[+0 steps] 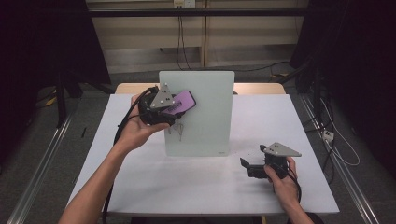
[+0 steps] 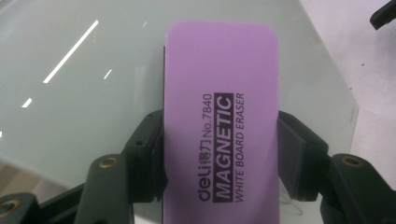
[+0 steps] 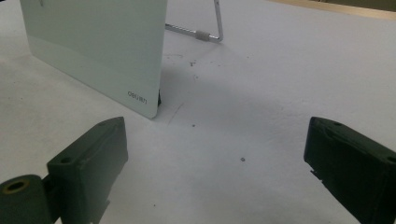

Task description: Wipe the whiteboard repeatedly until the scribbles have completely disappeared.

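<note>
Overhead view — two close jaw-cams

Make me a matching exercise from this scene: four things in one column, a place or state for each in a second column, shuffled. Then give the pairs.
Things:
1. Purple rectangular whiteboard eraser
2. Frosted glass whiteboard panel
3. Right gripper
4. Thin metal wire stand

Places or states:
A. Jaws spread wide, nothing between them, low over the white table
B. Props the board up from behind
C. Clamped between the left gripper jaws
D. Stands upright mid-table, faint marks on it

Pairs: 1-C, 2-D, 3-A, 4-B
</note>
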The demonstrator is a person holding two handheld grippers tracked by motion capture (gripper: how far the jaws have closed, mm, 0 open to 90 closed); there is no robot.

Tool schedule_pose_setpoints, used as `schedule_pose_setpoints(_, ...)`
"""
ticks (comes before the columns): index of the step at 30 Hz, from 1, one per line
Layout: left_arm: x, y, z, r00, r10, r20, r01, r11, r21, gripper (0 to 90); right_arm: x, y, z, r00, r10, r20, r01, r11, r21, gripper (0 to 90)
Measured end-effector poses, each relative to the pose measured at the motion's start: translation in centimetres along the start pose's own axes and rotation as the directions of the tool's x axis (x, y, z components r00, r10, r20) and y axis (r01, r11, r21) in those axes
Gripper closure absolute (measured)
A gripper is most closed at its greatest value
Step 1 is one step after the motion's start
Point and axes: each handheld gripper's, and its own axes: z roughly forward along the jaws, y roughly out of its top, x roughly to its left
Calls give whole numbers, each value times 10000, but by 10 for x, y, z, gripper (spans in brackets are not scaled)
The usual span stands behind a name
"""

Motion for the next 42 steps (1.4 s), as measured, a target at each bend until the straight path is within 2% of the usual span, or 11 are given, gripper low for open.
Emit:
schedule_pose_setpoints(7, -17, -1, 14, 9986, 317, 423, -329, 9991, 277, 412, 0, 0, -1, 10000, -6, -26, 6, 10000, 21, 62)
schedule_pose_setpoints(11, -32, -9, 26, 9947, 496, 905, -534, 9978, 398, 412, 0, 0, -2, 10000, -44, -55, 44, 10000, -1, 60)
schedule_pose_setpoints(17, -44, -15, 32, 9928, 528, 1075, -589, 9968, 545, 412, 0, 0, -1, 10000, -33, -63, 33, 10000, 7, 60)
schedule_pose_setpoints(21, -39, -14, 29, 9939, 440, 1006, -498, 9972, 550, 412, 0, 0, -1, 10000, -10, -36, 10, 10000, 13, 61)
schedule_pose_setpoints(28, -18, -10, 11, 9987, 357, 365, -369, 9989, 304, 412, 0, 0, -1, 10000, -8, -44, 8, 10000, 16, 61)
schedule_pose_setpoints(34, -1, -10, -5, 10000, -20, -64, 20, 10000, 19, 412, 0, 0, -1, 10000, 0, -39, 0, 10000, 15, 61)
schedule_pose_setpoints(36, 1, -12, -6, 9999, -135, -51, 135, 9999, -38, 412, 0, 0, -1, 10000, -17, -49, 17, 10000, 14, 61)
schedule_pose_setpoints(42, -4, -15, -5, 9999, 86, -128, -84, 9999, 131, 412, 1, 0, -1, 10000, -15, -62, 16, 10000, 26, 60)
